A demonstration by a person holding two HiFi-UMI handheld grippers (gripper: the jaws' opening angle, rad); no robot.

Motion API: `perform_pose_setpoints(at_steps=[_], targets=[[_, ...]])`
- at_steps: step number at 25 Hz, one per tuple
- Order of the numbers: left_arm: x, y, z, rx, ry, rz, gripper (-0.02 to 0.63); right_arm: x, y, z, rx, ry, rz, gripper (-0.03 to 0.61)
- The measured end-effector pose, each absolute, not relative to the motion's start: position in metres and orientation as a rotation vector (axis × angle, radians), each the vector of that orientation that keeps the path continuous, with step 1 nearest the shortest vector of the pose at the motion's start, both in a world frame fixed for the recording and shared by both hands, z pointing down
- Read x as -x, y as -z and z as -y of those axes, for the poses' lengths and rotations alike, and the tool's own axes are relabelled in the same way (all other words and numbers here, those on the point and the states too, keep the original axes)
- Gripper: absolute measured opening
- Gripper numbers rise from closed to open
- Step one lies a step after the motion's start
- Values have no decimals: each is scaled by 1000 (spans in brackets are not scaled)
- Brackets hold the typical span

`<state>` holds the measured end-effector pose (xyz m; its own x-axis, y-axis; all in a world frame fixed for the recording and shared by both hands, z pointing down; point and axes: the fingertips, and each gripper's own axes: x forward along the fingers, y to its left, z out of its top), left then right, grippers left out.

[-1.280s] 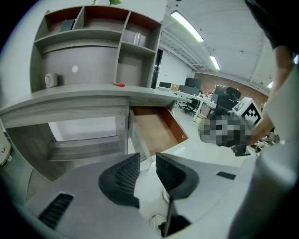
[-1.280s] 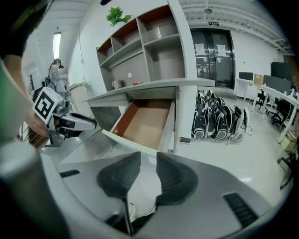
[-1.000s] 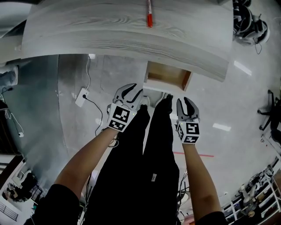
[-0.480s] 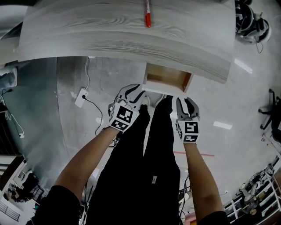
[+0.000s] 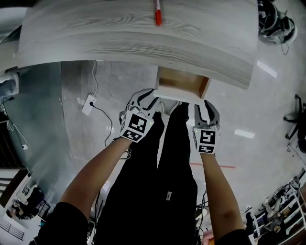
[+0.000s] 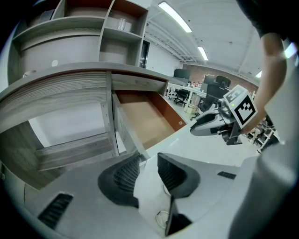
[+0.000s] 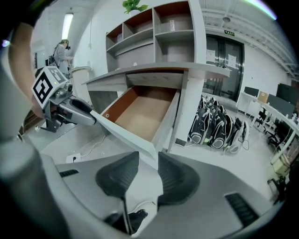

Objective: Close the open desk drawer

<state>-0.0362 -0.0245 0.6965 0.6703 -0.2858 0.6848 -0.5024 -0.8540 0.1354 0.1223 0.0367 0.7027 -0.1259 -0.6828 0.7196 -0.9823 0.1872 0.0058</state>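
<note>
The open drawer (image 5: 182, 82) juts out from under the grey wood desk (image 5: 119, 38), its brown inside bare and its white front panel (image 5: 173, 96) nearest me. My left gripper (image 5: 151, 97) is at the panel's left corner; in the left gripper view that panel (image 6: 148, 156) runs between the left gripper's (image 6: 148, 172) spread jaws, and I see no pinch. My right gripper (image 5: 205, 106) is at the right corner. Its jaws are opening, with the panel's corner (image 7: 142, 148) between the pads of the right gripper (image 7: 145, 173).
A red pen (image 5: 157, 14) lies on the desk top. My legs in black trousers (image 5: 167, 158) stand just below the drawer. A power strip (image 5: 89, 105) with cable lies on the floor to the left. Shelves (image 7: 163, 28) rise above the desk; golf bags (image 7: 219, 126) stand to its right.
Both grippers have crept up to the drawer's front panel, the left one reaching its left corner. The right gripper's jaws stand wider. The drawer itself has not shifted.
</note>
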Motion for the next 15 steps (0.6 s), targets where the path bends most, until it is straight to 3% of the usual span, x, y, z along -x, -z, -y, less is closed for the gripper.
perform_pose_setpoints(at_steps=[15], targets=[[32, -715, 33, -2571, -1014, 653, 130, -120, -720, -24, -1533, -730, 1917, 130]])
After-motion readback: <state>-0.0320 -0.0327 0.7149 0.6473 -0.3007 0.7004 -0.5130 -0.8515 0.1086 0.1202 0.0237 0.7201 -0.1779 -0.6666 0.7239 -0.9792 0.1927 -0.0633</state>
